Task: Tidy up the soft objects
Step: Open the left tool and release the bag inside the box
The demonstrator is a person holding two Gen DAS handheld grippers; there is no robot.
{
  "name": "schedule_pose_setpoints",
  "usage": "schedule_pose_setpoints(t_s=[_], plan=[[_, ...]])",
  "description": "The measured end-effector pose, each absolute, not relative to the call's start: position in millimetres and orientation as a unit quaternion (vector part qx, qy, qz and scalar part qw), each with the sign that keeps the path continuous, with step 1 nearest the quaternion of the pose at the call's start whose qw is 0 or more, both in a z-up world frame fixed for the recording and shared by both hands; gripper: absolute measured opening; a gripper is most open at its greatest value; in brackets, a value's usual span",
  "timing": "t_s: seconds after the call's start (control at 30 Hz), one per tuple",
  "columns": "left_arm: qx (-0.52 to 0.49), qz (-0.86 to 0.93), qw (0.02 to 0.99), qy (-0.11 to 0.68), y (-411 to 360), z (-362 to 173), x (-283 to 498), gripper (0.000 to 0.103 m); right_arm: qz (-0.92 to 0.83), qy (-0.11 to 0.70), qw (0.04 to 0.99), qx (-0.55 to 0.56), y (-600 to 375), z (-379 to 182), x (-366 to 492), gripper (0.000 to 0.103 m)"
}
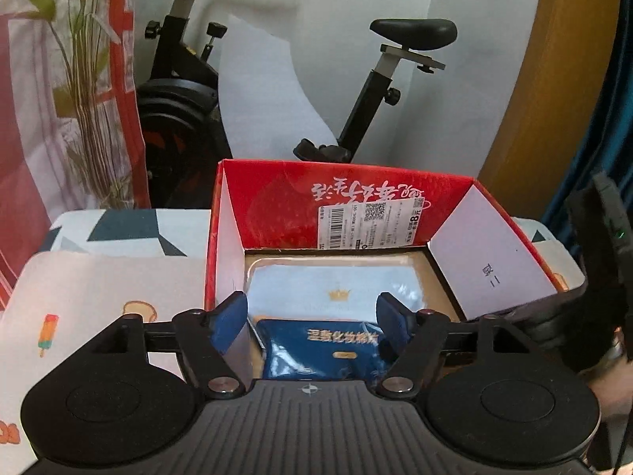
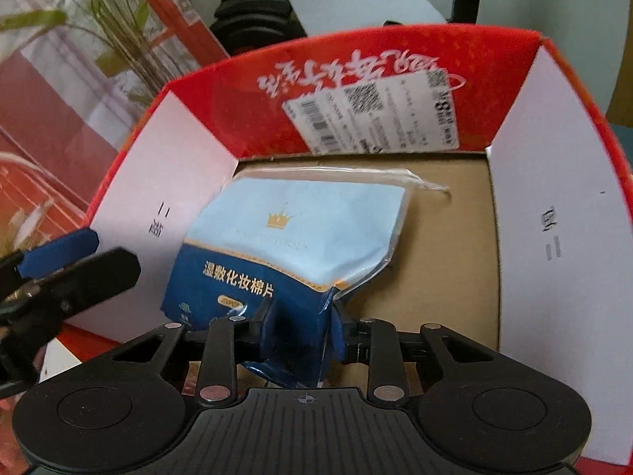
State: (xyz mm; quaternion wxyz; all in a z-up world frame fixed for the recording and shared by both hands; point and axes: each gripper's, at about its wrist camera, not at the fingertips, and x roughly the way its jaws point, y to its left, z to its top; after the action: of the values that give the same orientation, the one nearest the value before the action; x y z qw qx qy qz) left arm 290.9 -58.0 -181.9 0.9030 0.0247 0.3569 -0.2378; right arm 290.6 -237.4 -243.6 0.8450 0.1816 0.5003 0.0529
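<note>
In the left wrist view, a green plant (image 1: 83,91) stands at the upper left of the frame. Just right of it is a black exercise bike (image 1: 186,91), and its seat (image 1: 413,33) is near the top middle. Low on the left lies a white mat (image 1: 99,289) with little pictures, such as an ice pop. In the middle sits a red box (image 1: 277,194) with its flaps open and a white sticker (image 1: 372,223) on the back flap. Inside the box lies a blue bag of cotton pads (image 1: 332,281). The left gripper (image 1: 312,326) is at the bottom middle. Its two blue fingers (image 1: 229,322) are spread apart, one on each side of the dark end of the bag. They do not seem to be squeezing it. At the far right edge there is a dark, blurry shape; I cannot tell what it is.

In the right wrist view, the plant (image 2: 99,12) is again at the upper left. At the left edge, the other gripper's (image 2: 59,273) blue tip pokes in beside the box's (image 2: 395,51) left flap. The bag (image 2: 300,229) lies in the middle left of the box, on its brown floor (image 2: 443,269). The right gripper (image 2: 302,326) at the bottom middle is pinched tight on the dark blue bottom end of the bag, and the plastic there is crumpled.
</note>
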Motion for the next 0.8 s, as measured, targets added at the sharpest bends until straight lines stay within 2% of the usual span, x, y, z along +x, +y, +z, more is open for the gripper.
schedule_pose_setpoints(t_s=[0.13, 0.27, 0.5, 0.8], plan=[[0.020, -0.238, 0.907, 0.348, -57, -181, 291, 0.074, 0.044, 0.498, 0.847, 0.180, -237, -240, 291, 0.031], [0.010, -0.236, 0.909, 0.343, -50, -177, 287, 0.074, 0.028, 0.451, 0.878, 0.160, -242, -221, 275, 0.043], [-0.017, -0.249, 0.913, 0.324, -34, -164, 266, 0.074, 0.043, 0.386, 0.912, 0.129, -252, -183, 232, 0.053], [-0.001, -0.221, 0.915, 0.337, -14, -166, 213, 0.074, 0.069, 0.321, 0.940, 0.091, -258, -167, 155, 0.054]])
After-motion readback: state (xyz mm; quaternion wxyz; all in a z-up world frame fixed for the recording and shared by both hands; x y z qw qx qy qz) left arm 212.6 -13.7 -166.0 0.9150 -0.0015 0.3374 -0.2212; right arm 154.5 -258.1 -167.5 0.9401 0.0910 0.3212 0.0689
